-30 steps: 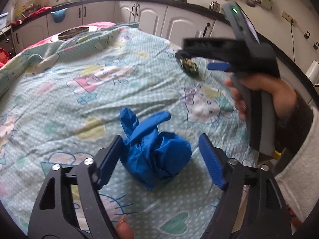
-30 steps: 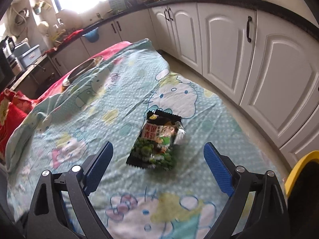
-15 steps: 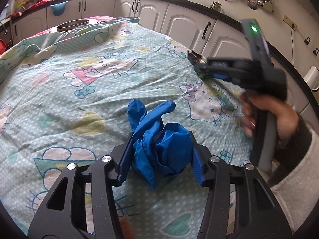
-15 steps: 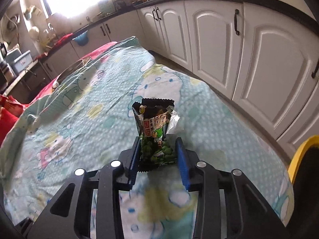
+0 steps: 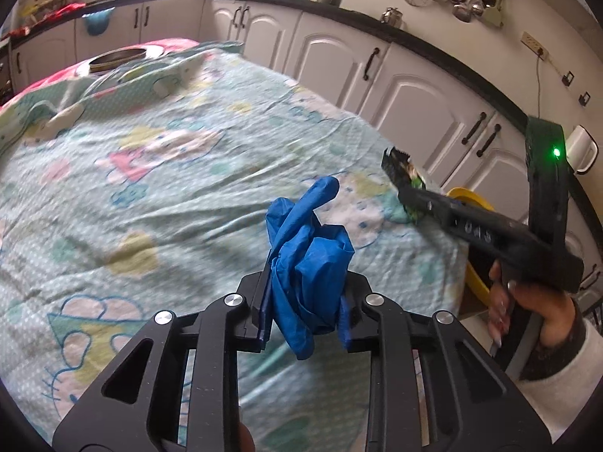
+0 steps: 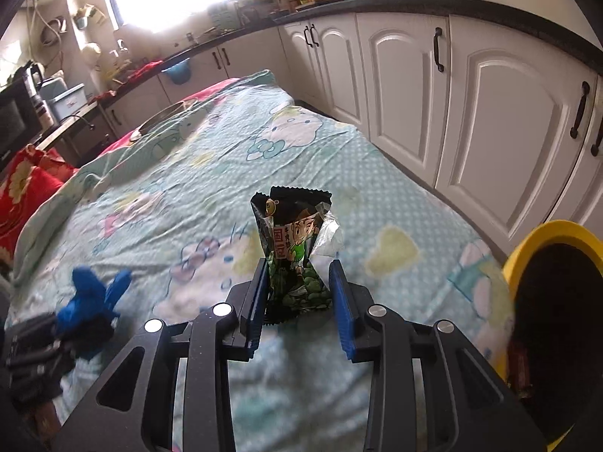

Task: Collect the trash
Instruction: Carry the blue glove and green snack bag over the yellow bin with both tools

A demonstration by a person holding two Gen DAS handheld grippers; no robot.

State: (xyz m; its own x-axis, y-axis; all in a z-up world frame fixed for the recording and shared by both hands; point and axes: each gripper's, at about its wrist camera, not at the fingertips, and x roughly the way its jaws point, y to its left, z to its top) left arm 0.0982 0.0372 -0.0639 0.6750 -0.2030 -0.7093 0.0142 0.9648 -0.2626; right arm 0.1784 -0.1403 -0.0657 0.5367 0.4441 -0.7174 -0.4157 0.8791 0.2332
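Trash in both grippers at once! The left gripper (image 5: 305,309) is pinching a crumpled blue glove (image 5: 307,260), its pads pressed into the sides of the bundle, one loose finger of the glove poking up toward 12 o'clock. The glove looks clear of the table (image 5: 150,196), which is draped in a cartoon-print sheet.

Over on the other side, the right gripper (image 6: 299,295) is clamped on a green snack packet (image 6: 294,248), squeezing its lower half so the torn top stands upright above the fingers. From the left wrist view that same gripper sits out at 3 o'clock, packet at its tip near the table's far edge.

And the bin (image 6: 546,233): a yellow-rimmed one, waiting at 3 o'clock in the right wrist view, just off the table's edge. Something reddish lies low inside it, though I can't tell what.

So where does that leave the job? My read: both pickups are made, neither piece has been dropped in yet. The packet is nearer the bin and looks set to go first; the glove has the longer trip across. Apart from a metal dish (image 5: 117,61) at the far end, no other loose trash shows on the sheet, so these two drops may finish it.
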